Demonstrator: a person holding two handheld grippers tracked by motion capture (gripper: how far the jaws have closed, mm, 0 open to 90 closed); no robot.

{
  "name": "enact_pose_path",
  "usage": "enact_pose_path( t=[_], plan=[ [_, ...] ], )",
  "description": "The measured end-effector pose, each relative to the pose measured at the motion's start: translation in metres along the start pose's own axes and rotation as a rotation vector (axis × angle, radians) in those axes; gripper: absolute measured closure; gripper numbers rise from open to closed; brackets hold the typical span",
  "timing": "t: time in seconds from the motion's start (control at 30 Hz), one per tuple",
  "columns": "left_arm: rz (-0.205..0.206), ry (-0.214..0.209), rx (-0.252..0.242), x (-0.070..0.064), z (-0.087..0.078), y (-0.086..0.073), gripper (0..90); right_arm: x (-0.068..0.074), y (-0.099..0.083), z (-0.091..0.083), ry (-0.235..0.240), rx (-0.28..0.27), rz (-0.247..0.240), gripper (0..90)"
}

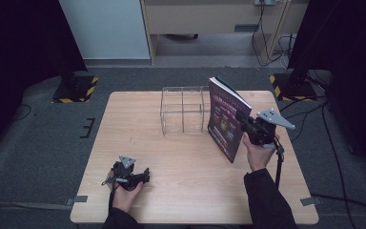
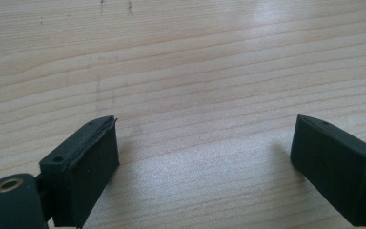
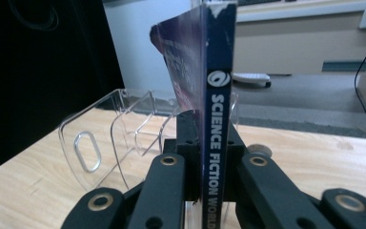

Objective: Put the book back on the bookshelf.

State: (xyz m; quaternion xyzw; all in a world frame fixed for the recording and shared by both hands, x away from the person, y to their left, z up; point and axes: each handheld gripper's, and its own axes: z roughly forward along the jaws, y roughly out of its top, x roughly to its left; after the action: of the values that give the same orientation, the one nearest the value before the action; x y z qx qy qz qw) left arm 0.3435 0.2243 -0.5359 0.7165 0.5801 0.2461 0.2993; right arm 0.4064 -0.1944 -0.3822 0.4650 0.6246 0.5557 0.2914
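A dark magazine (image 1: 228, 119) with a purple cover stands upright above the table, just right of a clear plastic file rack (image 1: 183, 110). My right gripper (image 1: 246, 125) is shut on its spine edge. In the right gripper view the spine (image 3: 218, 143) reads "Science Fiction World" and sits clamped between the two black jaws, with the rack (image 3: 124, 138) behind and to the left. My left gripper (image 1: 143, 177) rests low at the table's front left, held in a hand. Its jaws stand wide apart over bare wood (image 2: 205, 143), nothing between them.
The wooden table (image 1: 138, 138) has bare surface between the two hands. Black stands with yellow-striped bases (image 1: 75, 88) sit on the floor at both far corners. Cables (image 1: 314, 124) trail off the table's right side. A wooden desk (image 1: 209, 19) stands beyond.
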Motion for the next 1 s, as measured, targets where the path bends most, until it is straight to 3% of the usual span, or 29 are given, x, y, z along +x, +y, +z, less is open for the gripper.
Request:
enact_pose_path(
  t=[0.27,0.53,0.77,1.0],
  plan=[
    [0.0,-0.001,0.001,0.0,0.0,0.0,8.1,0.002,0.009,0.01,-0.008,-0.044,0.009,84.3],
    [0.001,0.0,0.001,0.0,0.0,0.0,8.0,0.002,0.014,0.036,-0.045,-0.085,-0.012,84.3],
    [0.001,0.0,0.0,0.0,0.0,0.0,8.0,-0.005,0.004,0.061,-0.075,-0.121,0.024,84.3],
    [0.001,0.001,0.0,0.0,0.0,0.0,8.0,-0.006,-0.004,0.074,-0.084,-0.127,0.013,84.3]
  ],
)
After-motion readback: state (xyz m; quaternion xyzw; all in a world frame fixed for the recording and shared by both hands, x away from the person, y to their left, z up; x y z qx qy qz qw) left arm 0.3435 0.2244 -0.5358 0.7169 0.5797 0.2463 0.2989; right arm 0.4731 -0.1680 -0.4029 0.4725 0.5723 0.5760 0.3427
